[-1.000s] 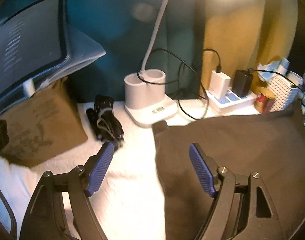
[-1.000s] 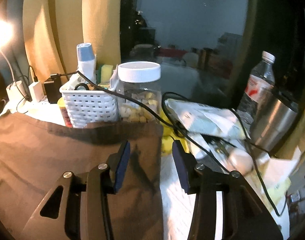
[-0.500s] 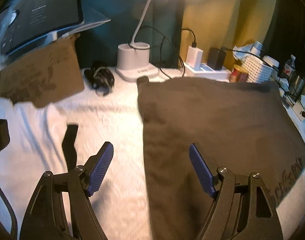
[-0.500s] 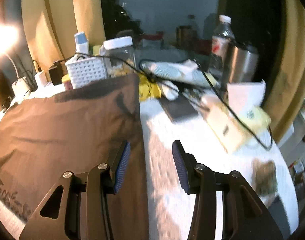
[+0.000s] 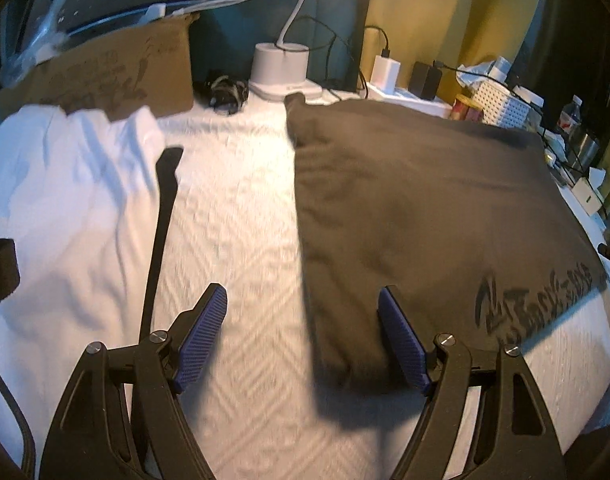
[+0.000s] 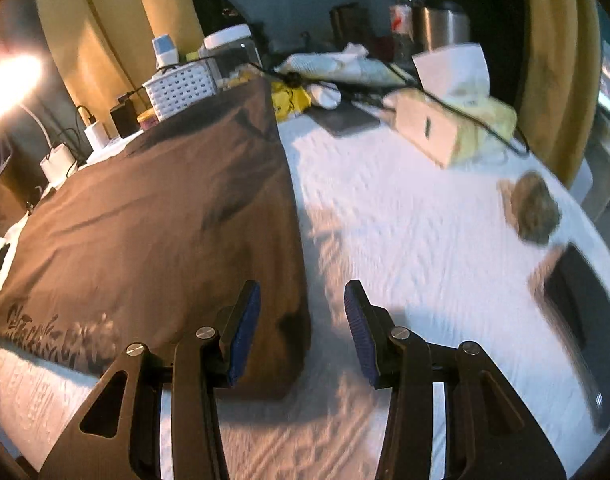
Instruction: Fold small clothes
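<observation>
Brown garment (image 5: 425, 208) lies flat on white bench cover (image 5: 241, 240), printed hem nearest me, long axis across bench. My left gripper (image 5: 303, 336) and right gripper (image 6: 301, 328) both gape empty, each straddling a near corner. Risk: pads pinch cover along with cloth, dragging both.

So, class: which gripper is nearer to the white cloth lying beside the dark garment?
Left. The left gripper hovers between the white cloth and the dark garment; the right gripper is at the garment's far edge.
</observation>
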Demonstrator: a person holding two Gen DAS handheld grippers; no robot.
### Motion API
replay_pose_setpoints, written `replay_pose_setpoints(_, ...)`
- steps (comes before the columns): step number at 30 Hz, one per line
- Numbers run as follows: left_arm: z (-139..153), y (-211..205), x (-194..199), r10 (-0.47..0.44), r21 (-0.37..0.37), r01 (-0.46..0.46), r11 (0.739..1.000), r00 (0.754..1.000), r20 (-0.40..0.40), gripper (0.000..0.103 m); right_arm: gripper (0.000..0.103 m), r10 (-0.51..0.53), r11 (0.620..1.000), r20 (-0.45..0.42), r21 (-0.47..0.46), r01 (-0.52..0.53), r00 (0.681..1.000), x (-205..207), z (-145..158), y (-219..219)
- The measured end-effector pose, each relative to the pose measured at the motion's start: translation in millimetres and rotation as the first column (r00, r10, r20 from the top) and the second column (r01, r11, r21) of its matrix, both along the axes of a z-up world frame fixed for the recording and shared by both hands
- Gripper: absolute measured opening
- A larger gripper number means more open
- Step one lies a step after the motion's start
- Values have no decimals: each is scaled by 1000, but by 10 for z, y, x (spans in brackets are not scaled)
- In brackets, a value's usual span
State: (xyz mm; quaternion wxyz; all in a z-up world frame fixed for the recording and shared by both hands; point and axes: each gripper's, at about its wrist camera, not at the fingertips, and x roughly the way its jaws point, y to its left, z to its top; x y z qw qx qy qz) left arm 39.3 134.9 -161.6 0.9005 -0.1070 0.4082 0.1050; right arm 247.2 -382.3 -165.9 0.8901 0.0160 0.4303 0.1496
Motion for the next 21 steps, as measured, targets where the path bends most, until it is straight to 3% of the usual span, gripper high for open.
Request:
replay_pose_setpoints(5,-35,-57,-114,-6,-41,6,999,1000,6,77,46,13,1000,-30,4,-13,999,-140,-31,22)
replay_pose_setpoints(7,-51,-112,-104,-36,-53,36,998,999,-1,70,46,14,1000,-29,11,-14,999,-184,-29,24)
replay_pose_setpoints(10,-65,-192,-83,-66,-17,66,998,998,-4,69,46,8,1000,-20,19,-7,1000,-231,-40,41)
replay_pose_setpoints(11,-64,-206,-65,-71,-14,71,997,997,-5,66,46,14,1000,-14,-1,-14,1000,-244,-40,71)
replay_pose_setpoints(13,-58,-218,-60,-84,-18,84,996,996,-3,36,40,48,999,-7,-27,-48,999,-255,-41,140)
replay_pose_setpoints(14,-62,-233,-50,-98,-26,98,995,995,-5,28,17,62,998,-8,-30,-62,998,-254,-49,168)
replay_pose_setpoints(16,-61,-271,-42,-122,-29,122,992,992,-12,5,10,89,996,-8,-32,-89,996,-267,-48,206)
replay_pose_setpoints(21,15,-293,-130,-109,-27,109,994,994,8,5,8,112,993,0,-27,-112,994,-323,-5,168)
